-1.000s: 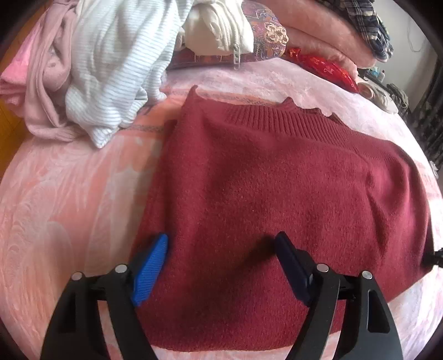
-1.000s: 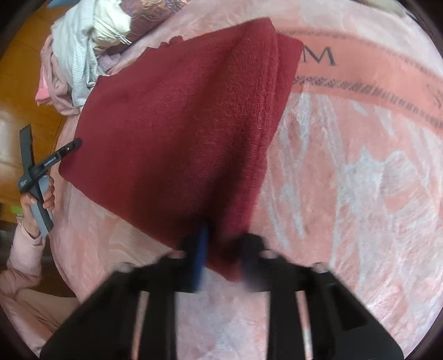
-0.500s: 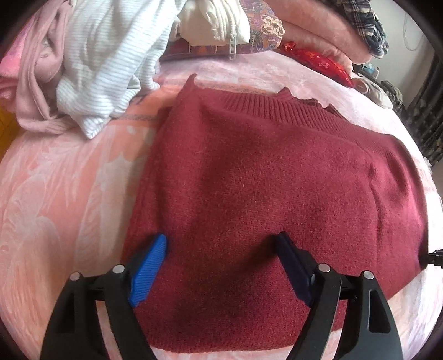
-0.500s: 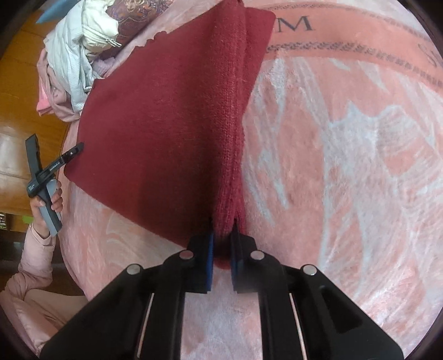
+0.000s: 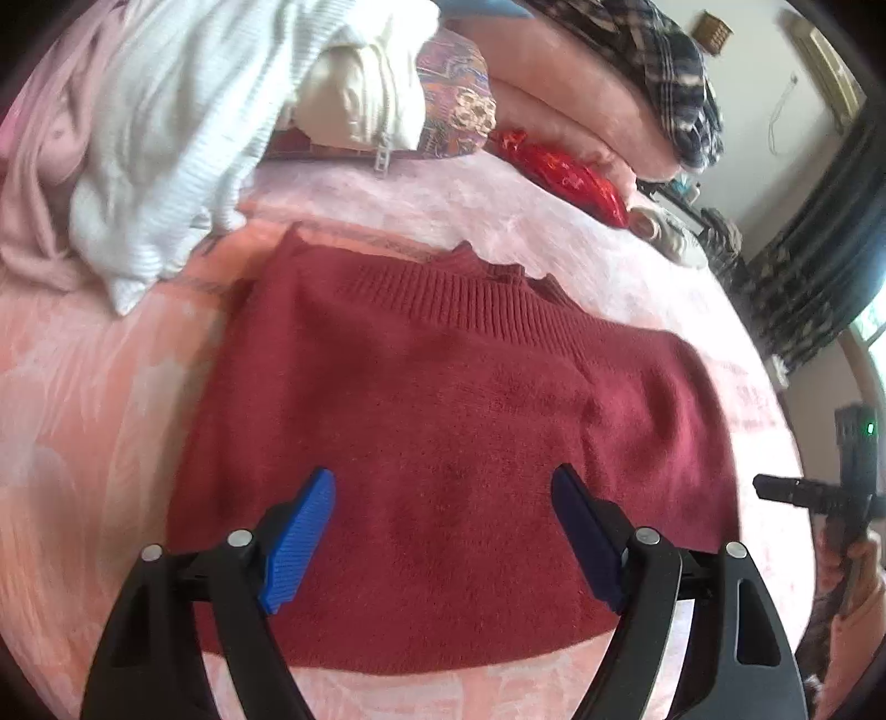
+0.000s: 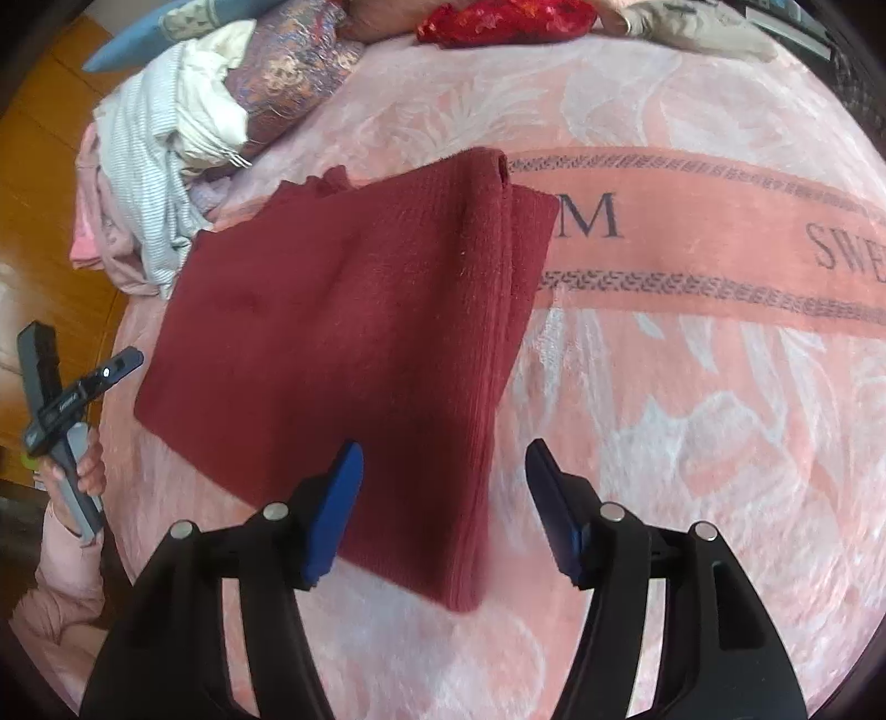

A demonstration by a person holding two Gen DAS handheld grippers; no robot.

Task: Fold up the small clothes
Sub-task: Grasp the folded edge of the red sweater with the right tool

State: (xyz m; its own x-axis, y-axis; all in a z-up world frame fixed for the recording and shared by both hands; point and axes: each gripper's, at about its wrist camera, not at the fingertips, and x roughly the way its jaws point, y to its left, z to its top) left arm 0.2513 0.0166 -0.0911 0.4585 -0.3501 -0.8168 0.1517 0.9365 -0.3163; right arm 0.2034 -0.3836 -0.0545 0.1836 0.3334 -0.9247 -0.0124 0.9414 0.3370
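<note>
While the right tool (image 6: 443, 509) opens and the left tool (image 5: 443, 531) gapes empty, the red sweater (image 6: 354, 343) lies folded flat.

on the pink blanket (image 6: 692, 232) under my grippers, a darker band carries big dark letters: an "m" (image 6: 595, 216) just right of the folded red sweater (image 6: 343, 332), and "swe" (image 6: 847, 252) further right, cut off by the edge.

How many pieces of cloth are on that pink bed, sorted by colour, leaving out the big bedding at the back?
Dark red: 1, the folded sweater
White with thin stripes: 1, a crumpled top
Cream: 1, a zipped garment
Pale pink: 1, a garment under the striped one
Bright red: 1, a shiny bundle
Total: 5
</note>
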